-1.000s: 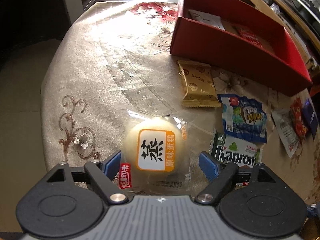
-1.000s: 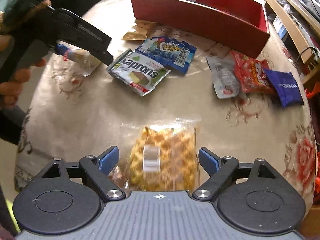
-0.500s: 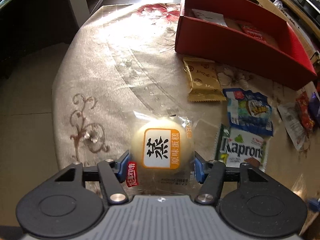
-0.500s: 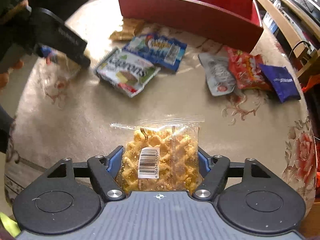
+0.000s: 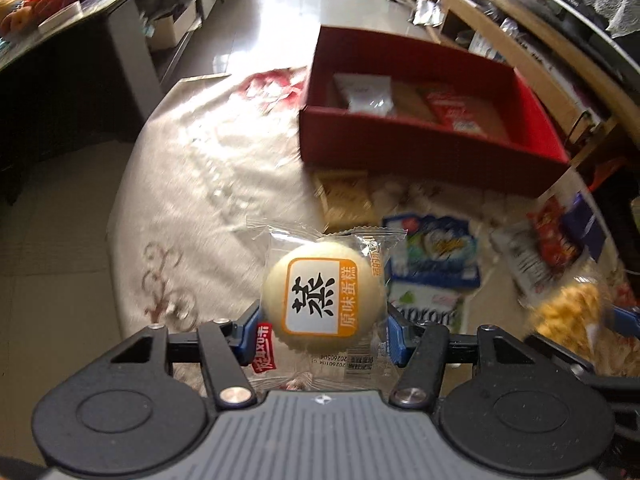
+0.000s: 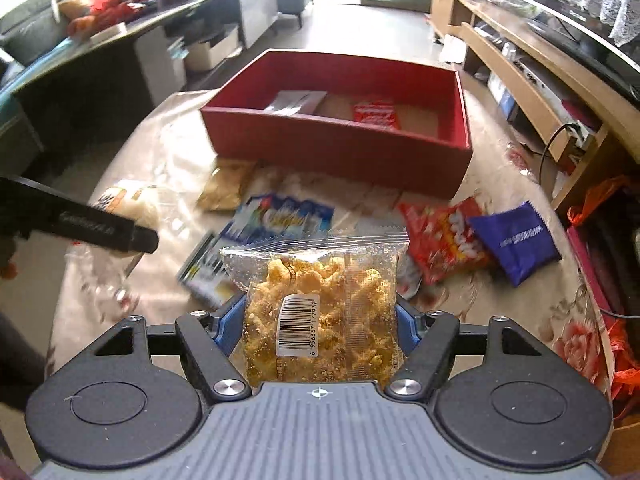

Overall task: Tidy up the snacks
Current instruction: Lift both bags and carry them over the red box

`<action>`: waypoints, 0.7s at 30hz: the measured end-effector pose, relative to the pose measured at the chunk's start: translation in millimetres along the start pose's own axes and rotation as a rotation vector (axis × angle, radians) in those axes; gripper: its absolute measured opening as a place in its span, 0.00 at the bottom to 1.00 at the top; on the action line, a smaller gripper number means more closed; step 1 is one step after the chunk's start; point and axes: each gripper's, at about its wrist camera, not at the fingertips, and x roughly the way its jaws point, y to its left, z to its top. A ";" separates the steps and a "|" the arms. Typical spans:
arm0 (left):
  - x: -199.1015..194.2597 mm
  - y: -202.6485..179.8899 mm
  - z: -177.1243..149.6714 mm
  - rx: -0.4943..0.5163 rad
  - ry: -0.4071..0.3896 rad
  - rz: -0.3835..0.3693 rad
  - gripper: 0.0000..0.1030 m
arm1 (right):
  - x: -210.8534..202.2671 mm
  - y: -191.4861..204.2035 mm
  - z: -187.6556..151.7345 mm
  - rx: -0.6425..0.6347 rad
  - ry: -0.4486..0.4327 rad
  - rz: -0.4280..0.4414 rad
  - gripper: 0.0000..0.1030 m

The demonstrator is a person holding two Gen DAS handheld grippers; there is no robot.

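Jaws of the left gripper [image 5: 322, 330] are clenched on a wrapped steamed cake [image 5: 323, 294], its blue pads pressing both sides of the round, pale cake inside its clear wrapper; the cake is carried clear of the worktop [image 5: 208, 184]. Jaws of the right gripper [image 6: 320, 326] are clenched on a clear bag of yellow crisps [image 6: 322, 304], barcode label facing the camera, likewise held above the cloth. Both sets of jaws have just been closing, each with its packet between the pads. On the far side of the worktop stands an open red box [image 6: 340, 144] containing a silver packet [image 6: 294, 101] and a red packet [image 6: 376, 115]. Between the box and the grippers lie loose snacks: a gold packet [image 6: 226, 190], a blue-and-white packet [image 6: 284, 216], a red bag [image 6: 444, 240] and, just right of it, a dark blue pouch [image 6: 516, 240].
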 end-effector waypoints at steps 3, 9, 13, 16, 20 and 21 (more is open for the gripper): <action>0.4 -4.4 10.9 0.013 -0.023 -0.003 0.55 | 6.6 -1.4 13.0 0.008 -0.018 -0.018 0.75; 9.6 -11.1 31.6 0.015 -0.041 -0.007 0.55 | 16.1 -8.9 35.0 0.047 -0.049 -0.036 0.75; 12.0 -16.1 46.6 0.026 -0.061 -0.005 0.55 | 23.7 -19.6 50.5 0.071 -0.068 -0.057 0.75; 13.3 -21.4 59.6 0.039 -0.090 0.014 0.55 | 27.3 -27.1 62.0 0.096 -0.090 -0.068 0.75; 18.3 -23.9 78.8 0.035 -0.106 0.009 0.55 | 34.3 -35.0 78.8 0.114 -0.114 -0.077 0.75; 19.8 -25.1 82.9 0.033 -0.108 0.009 0.55 | 35.8 -36.7 82.1 0.117 -0.118 -0.078 0.75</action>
